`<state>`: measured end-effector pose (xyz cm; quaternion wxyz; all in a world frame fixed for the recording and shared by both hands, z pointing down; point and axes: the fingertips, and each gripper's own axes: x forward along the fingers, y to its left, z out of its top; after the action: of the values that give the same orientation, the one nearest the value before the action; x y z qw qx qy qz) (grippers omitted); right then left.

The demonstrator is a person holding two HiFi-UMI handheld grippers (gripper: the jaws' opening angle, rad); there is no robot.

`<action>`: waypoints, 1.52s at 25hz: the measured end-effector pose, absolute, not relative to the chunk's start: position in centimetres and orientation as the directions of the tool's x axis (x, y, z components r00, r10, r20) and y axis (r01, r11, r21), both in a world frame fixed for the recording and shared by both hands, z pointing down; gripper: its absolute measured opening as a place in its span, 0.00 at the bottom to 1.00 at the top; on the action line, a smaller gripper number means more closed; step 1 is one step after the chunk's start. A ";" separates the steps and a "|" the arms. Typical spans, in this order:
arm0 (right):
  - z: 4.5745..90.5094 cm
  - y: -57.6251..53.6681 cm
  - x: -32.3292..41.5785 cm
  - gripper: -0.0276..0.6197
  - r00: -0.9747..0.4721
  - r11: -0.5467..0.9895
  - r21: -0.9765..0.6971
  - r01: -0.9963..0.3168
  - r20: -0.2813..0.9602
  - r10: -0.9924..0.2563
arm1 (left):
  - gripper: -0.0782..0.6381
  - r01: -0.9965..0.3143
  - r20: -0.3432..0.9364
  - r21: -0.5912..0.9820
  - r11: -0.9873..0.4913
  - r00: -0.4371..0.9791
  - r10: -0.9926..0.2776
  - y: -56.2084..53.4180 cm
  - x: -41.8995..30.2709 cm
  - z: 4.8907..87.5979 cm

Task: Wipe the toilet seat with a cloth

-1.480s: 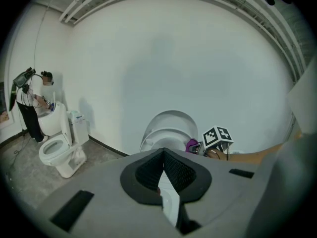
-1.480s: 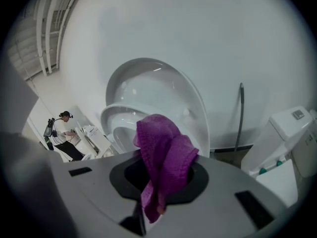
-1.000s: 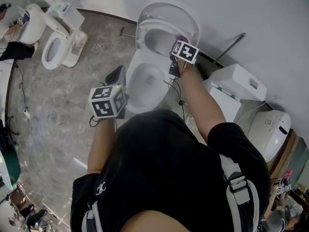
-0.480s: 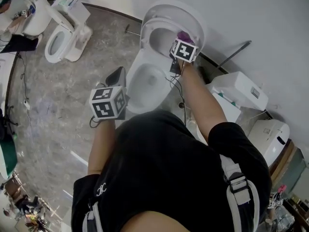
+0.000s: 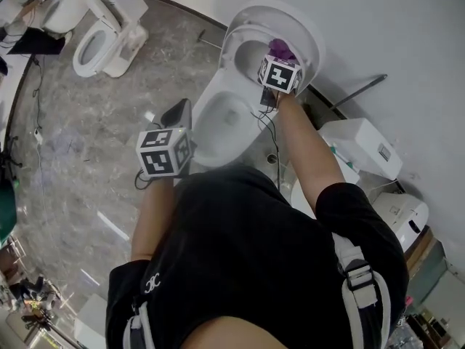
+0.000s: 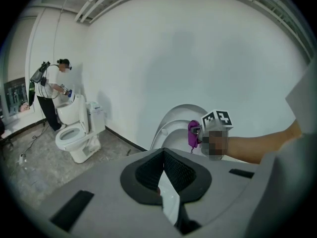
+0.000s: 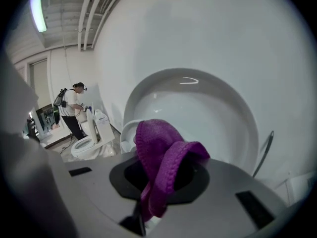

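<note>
- Cloth (image 7: 162, 162), purple, is bunched in the right gripper's (image 5: 276, 62) clamped jaws, up near the top edge of the raised seat (image 5: 238, 46).
- Left gripper (image 5: 176, 113) has its jaws together and empty, beside the left rim of the bowl (image 5: 200, 140).

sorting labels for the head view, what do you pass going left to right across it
far white ceramic toilet → left gripper with its black-and-white marker cube → near white toilet bowl → purple knitted cloth → white box-shaped cistern
</note>
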<state>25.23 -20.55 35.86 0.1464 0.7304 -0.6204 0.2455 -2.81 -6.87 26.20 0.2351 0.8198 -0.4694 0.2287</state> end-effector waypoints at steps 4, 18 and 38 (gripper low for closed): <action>35.5 -22.3 23.9 0.13 0.069 -0.104 -0.038 -0.994 0.525 -0.849 | 0.11 -0.889 0.600 0.172 -0.423 0.435 -0.671 -6.8 -3.7 26.3; 36.1 -27.7 18.6 0.13 -0.048 0.071 0.021 -0.997 0.547 -0.835 | 0.11 -0.931 0.626 0.177 -0.318 0.356 -0.694 -7.0 -7.4 27.3; 40.5 -31.3 12.6 0.13 -0.126 0.224 0.069 -0.972 0.653 -0.747 | 0.11 -0.967 0.650 0.190 -0.168 0.252 -0.717 -5.9 -12.3 28.5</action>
<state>12.59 -31.30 40.52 0.2930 0.5926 -0.7253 0.1919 -12.28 -5.93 28.52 0.2952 0.7342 -0.5734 0.2122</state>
